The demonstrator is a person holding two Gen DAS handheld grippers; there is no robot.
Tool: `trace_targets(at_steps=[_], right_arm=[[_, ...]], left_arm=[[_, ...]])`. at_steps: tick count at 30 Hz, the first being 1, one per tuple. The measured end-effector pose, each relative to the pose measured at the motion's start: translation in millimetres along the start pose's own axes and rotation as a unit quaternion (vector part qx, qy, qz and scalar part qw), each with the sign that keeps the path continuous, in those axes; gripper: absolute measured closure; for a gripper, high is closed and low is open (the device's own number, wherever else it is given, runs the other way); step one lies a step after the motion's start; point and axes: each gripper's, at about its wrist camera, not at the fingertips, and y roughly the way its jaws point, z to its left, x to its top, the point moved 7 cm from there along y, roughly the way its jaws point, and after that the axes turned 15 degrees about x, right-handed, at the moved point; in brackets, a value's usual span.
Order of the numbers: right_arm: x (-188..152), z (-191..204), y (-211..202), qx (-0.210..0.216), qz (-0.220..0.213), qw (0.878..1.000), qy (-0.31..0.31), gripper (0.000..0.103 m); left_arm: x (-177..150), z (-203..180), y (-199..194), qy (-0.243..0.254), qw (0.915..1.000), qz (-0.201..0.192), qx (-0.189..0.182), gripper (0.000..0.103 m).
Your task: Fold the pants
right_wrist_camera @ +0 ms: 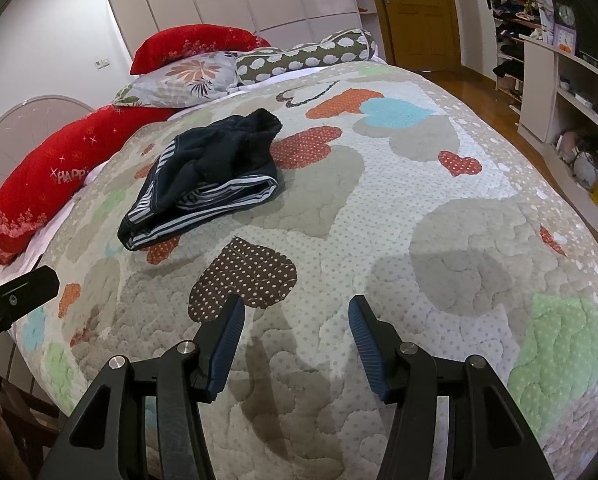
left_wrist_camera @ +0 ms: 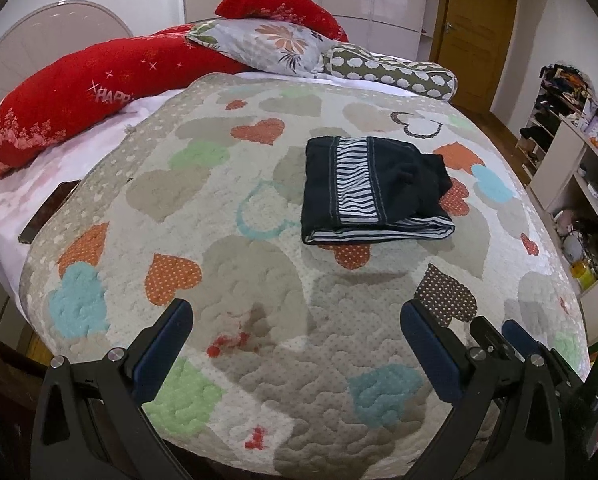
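The pants (left_wrist_camera: 373, 188), black with striped bands, lay folded in a compact bundle on the heart-patterned quilt (left_wrist_camera: 259, 280) toward the middle of the bed, nearer its pillow end than its foot edge; the left wrist view showed a flat dark object (left_wrist_camera: 49, 212) by the bed's left edge, which the right view lacked and whose kind was hard to tell; the left tool (left_wrist_camera: 295, 344) tilted down over the quilt's near edge, released and empty; the right tool (right_wrist_camera: 296, 340) also hung open, grasping nothing; both stayed well short of the pants; the hands themselves were hidden behind the cameras.
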Motion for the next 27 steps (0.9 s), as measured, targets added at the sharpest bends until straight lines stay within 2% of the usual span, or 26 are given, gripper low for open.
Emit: trace_targets(at_steps=[6, 17, 27], right_arm=[[-2.0, 2.9, 0.2, -0.003, 0.002, 1.000, -0.004, 0.044], [-6.6, 12.8, -5.3, -0.002, 0.001, 1.000, -0.012, 0.043], [-3.7, 21.6, -27.2, -0.003, -0.030, 0.999, -0.018, 0.043]], left_arm=[[-3.2, 4.9, 1.3, -0.011, 0.9998, 0.013, -0.010, 0.000], [-6.3, 11.9, -12.3, -0.020, 0.9996, 0.005, -0.018, 0.000], [-6.2, 18.9, -31.2, -0.028, 0.9993, -0.011, -0.021, 0.000]])
